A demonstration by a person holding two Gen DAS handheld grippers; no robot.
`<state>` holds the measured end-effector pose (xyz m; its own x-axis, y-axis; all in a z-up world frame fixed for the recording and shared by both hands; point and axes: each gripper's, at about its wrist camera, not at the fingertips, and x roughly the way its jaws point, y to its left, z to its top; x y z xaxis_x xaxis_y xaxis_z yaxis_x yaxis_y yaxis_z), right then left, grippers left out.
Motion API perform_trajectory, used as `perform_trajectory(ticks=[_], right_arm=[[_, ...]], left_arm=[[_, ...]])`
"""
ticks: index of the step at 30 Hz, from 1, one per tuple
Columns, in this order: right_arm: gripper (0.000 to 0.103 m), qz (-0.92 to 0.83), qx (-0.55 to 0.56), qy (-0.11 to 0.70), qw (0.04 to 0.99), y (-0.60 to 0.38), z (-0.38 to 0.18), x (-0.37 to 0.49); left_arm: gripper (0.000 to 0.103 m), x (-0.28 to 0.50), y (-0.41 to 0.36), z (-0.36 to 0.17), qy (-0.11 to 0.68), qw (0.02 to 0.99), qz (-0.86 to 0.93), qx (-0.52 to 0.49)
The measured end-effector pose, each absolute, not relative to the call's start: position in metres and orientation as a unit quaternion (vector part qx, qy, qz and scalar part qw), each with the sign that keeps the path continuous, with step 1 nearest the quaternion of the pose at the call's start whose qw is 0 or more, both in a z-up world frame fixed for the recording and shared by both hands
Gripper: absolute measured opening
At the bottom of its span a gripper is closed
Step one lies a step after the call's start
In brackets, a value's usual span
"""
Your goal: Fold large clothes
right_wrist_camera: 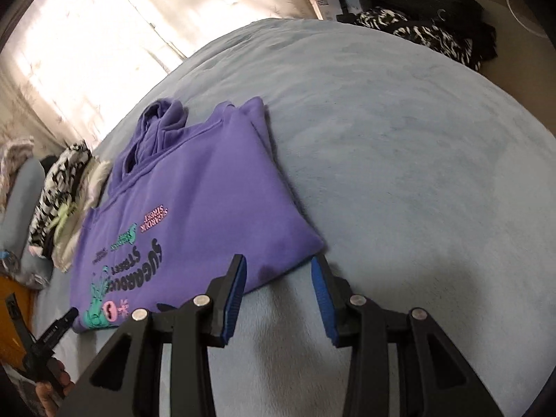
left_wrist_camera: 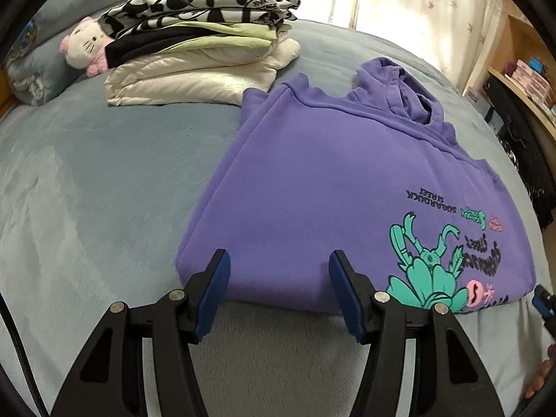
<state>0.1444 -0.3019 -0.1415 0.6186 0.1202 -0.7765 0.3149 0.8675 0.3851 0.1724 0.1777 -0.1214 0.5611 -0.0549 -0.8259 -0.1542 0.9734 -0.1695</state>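
Note:
A purple hoodie (left_wrist_camera: 312, 180) with a teal and pink print lies folded into a rectangle on the light blue bed cover (left_wrist_camera: 97, 187), hood at the far end. My left gripper (left_wrist_camera: 279, 260) is open and empty at the near left edge of the hoodie. In the right wrist view the hoodie (right_wrist_camera: 194, 187) lies left of centre. My right gripper (right_wrist_camera: 279, 264) is open and empty at its near right corner. The left gripper (right_wrist_camera: 52, 333) shows at the lower left of that view, and the right gripper's tip (left_wrist_camera: 544, 304) at the right edge of the left wrist view.
A stack of folded clothes (left_wrist_camera: 201, 45) sits at the far left of the bed beside a white and pink plush cat (left_wrist_camera: 85, 47) and a pillow (left_wrist_camera: 38, 69). Curtains (left_wrist_camera: 399, 3) hang behind. Shelves with boxes (left_wrist_camera: 528, 76) stand at the right. Dark patterned clothes (right_wrist_camera: 427, 31) lie beyond the bed.

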Motion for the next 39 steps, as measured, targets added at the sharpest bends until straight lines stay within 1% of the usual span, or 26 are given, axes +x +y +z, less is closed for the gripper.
perform_trajectory(ticks=[4,9,12,14,18,22,24,25,30,31,32,33,34,35,36,37,39], right_arm=[[0.039,-0.044,0.289,0.433,0.852,-0.304,-0.144,0.139],[0.039,-0.037,0.307,0.442,0.842,-0.299,-0.152,0.141],[0.039,-0.026,0.317,0.446,0.836,-0.296,-0.157,0.144],[0.039,-0.022,0.321,0.45,0.833,-0.294,-0.161,0.147],[0.039,-0.015,0.329,0.459,0.825,-0.291,-0.17,0.156],[0.039,-0.01,0.328,0.461,0.825,-0.284,-0.173,0.172],[0.039,-0.01,0.33,0.46,0.824,-0.283,-0.176,0.179],[0.041,-0.009,0.333,0.458,0.824,-0.282,-0.176,0.182],[0.041,-0.01,0.356,0.447,0.82,-0.285,-0.181,0.192],[0.041,-0.011,0.357,0.445,0.821,-0.285,-0.181,0.193],[0.036,-0.014,0.354,0.44,0.825,-0.285,-0.179,0.194],[0.033,-0.016,0.351,0.435,0.829,-0.284,-0.178,0.194],[0.024,-0.018,0.348,0.431,0.833,-0.284,-0.177,0.194],[0.018,-0.019,0.347,0.422,0.837,-0.284,-0.175,0.192],[0.017,-0.018,0.347,0.415,0.841,-0.284,-0.173,0.19],[0.014,-0.017,0.345,0.408,0.845,-0.283,-0.17,0.187],[0.012,-0.016,0.334,0.395,0.856,-0.279,-0.162,0.182]], left_arm=[[0.058,0.164,0.185,-0.118,0.479,0.865,0.021,-0.147],[0.058,0.15,0.192,-0.124,0.491,0.851,0.008,-0.184],[0.063,0.144,0.197,-0.133,0.498,0.841,0.002,-0.212],[0.063,0.144,0.2,-0.14,0.502,0.835,0.0,-0.226],[0.064,0.151,0.205,-0.154,0.506,0.824,-0.004,-0.254],[0.068,0.166,0.207,-0.159,0.498,0.824,-0.005,-0.27],[0.068,0.177,0.207,-0.16,0.492,0.826,-0.006,-0.275],[0.068,0.181,0.207,-0.16,0.49,0.827,-0.007,-0.277],[0.068,0.201,0.202,-0.156,0.468,0.839,-0.012,-0.276],[0.064,0.203,0.203,-0.155,0.458,0.843,-0.009,-0.282],[0.059,0.204,0.203,-0.154,0.446,0.848,-0.001,-0.287],[0.044,0.206,0.204,-0.153,0.442,0.85,0.008,-0.287],[0.031,0.209,0.204,-0.154,0.441,0.852,0.017,-0.283],[0.028,0.209,0.205,-0.154,0.437,0.852,0.018,-0.287],[0.022,0.208,0.205,-0.155,0.431,0.853,0.021,-0.292],[0.02,0.207,0.205,-0.154,0.429,0.855,0.024,-0.29],[0.017,0.201,0.199,-0.149,0.417,0.866,0.035,-0.274]])
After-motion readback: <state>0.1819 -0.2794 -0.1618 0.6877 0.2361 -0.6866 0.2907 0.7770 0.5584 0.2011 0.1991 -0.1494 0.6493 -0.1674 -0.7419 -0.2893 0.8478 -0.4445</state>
